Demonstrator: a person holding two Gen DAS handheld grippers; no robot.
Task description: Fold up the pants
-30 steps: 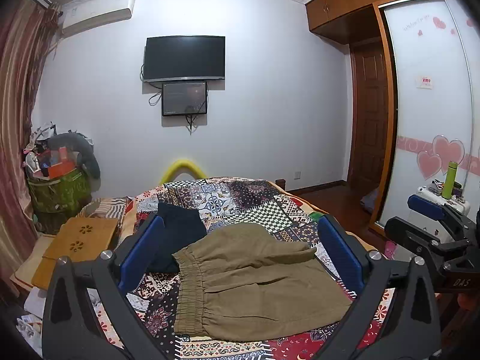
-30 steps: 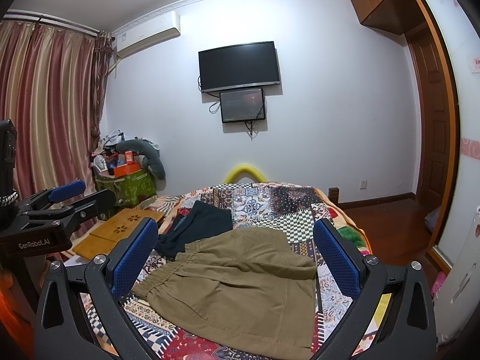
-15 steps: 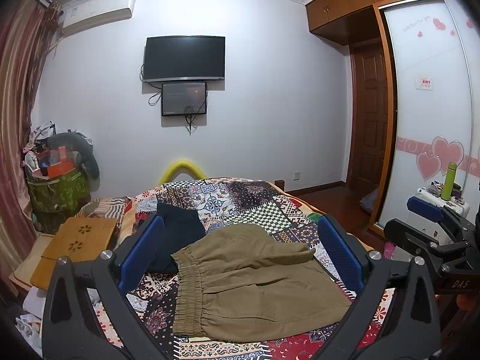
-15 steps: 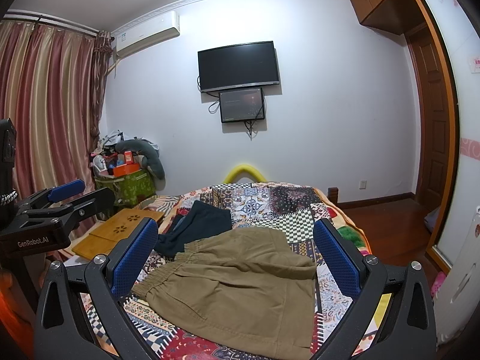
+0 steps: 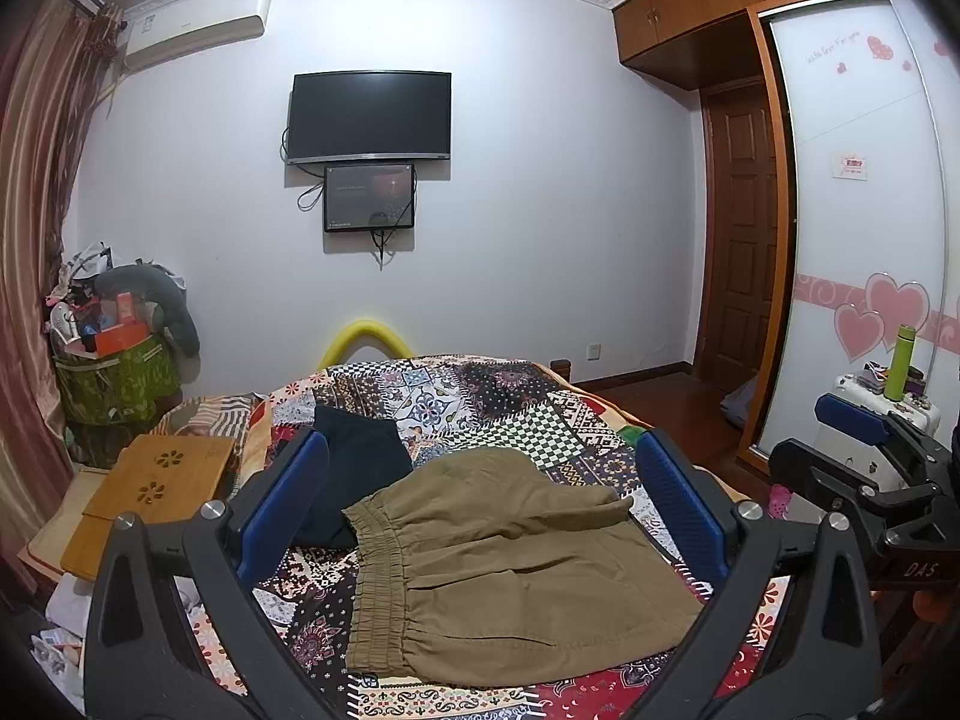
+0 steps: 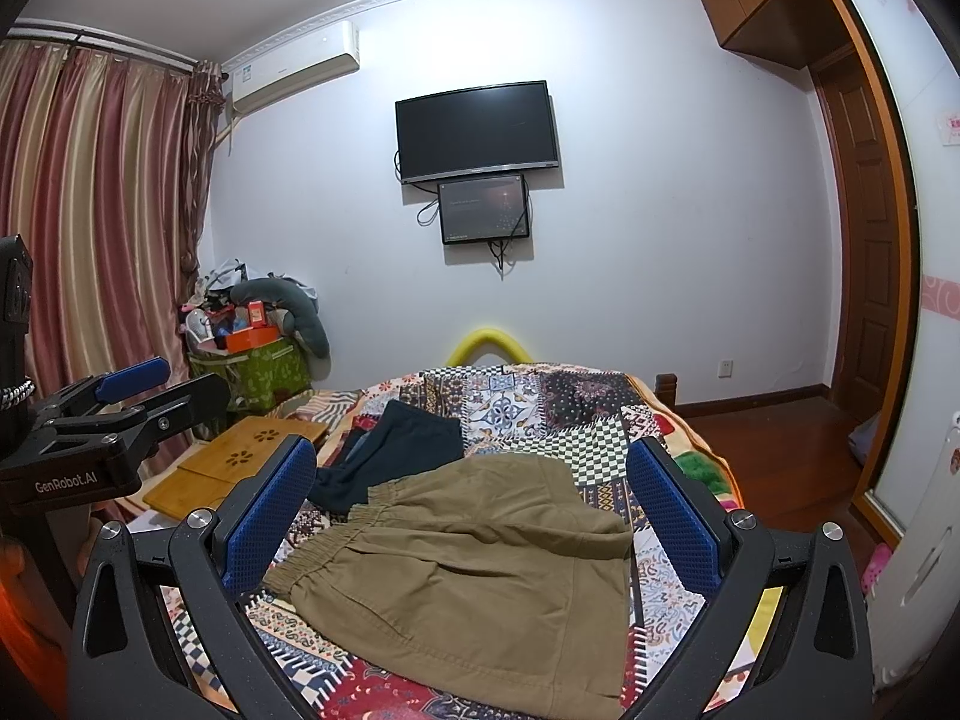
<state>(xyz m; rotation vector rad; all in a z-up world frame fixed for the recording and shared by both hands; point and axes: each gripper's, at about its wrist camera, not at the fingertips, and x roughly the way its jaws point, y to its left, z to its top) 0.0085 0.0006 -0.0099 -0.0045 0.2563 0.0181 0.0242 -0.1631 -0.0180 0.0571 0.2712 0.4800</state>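
Olive-brown pants [image 5: 498,564] lie folded on the patchwork bedspread [image 5: 480,396], elastic waistband to the left; they also show in the right wrist view [image 6: 474,570]. My left gripper [image 5: 480,480] is open and empty, held above the near edge of the pants. My right gripper [image 6: 471,480] is open and empty, also above the pants. Each gripper shows in the other's view: the right one [image 5: 864,450] at the right, the left one [image 6: 120,402] at the left.
A dark navy garment [image 5: 354,468] lies on the bed behind the pants. A wooden lap tray [image 5: 156,492] sits left of the bed, a green basket [image 5: 114,378] of clutter behind it. A white suitcase with a green bottle [image 5: 900,354] stands at right.
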